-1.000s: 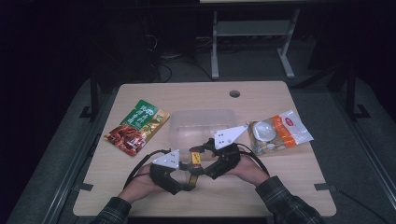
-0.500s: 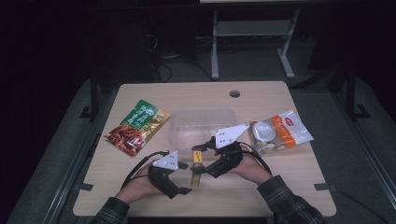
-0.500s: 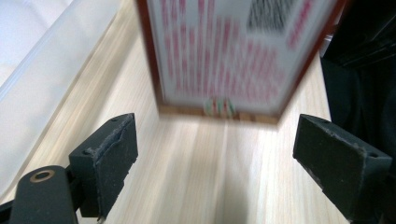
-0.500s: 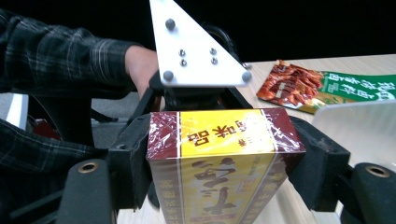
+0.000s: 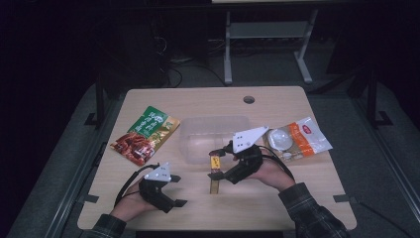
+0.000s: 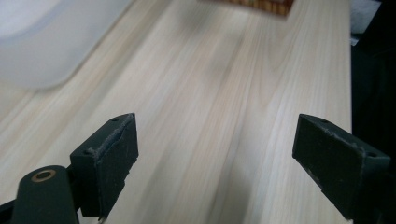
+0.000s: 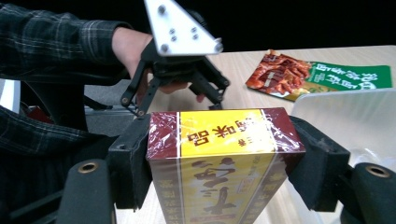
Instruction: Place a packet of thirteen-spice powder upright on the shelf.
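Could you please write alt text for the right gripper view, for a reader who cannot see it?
The right gripper clamps a yellow and maroon box between its two black jaws. Beyond it, the person's other hand holds the left gripper over the wooden table, with a red and green snack bag and a clear plastic container at right.

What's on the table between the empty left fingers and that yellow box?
Nothing: bare wood separates the left gripper from the yellow box, seen in the high view.

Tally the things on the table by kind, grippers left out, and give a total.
Snack pouches: 2, a green and red pouch and an orange and white pouch
Clear plastic tubs: 1, the tub
Yellow and maroon boxes: 1, the box
Total: 4
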The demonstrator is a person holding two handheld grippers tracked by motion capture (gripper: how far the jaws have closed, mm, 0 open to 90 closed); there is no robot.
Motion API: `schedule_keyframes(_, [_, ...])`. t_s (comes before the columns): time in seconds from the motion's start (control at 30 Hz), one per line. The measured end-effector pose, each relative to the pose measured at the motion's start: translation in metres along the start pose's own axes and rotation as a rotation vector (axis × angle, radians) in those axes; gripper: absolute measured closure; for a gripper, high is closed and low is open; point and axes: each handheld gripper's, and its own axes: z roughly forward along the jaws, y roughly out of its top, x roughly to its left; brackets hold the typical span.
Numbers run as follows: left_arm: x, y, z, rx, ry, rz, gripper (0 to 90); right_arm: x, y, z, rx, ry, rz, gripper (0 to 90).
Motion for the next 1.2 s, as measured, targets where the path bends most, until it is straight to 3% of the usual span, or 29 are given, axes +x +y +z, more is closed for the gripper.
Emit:
schedule_keyframes(0.27, [0.002, 0.0, 0.003, 0.008, 0.016, 0.021, 13.9, -0.011, 0.01, -0.01, -0.017, -0.029, -0.019, 30.6])
schedule_keyframes(0.57, [0.003, 0.0, 0.003, -0.005, 0.019, 0.031, 14.1, -0.025, 0.021, -0.016, 0.003, -0.038, -0.028, 30.5])
schedule_keyframes(0.77, [0.003, 0.0, 0.003, -0.013, 0.007, 0.034, 14.4, -0.033, 0.024, -0.019, 0.027, -0.044, -0.027, 30.5])
schedule_keyframes(1.2, [0.004, 0.0, 0.001, -0.026, -0.006, 0.033, 14.6, -0.056, 0.028, -0.026, 0.023, -0.082, -0.027, 30.4])
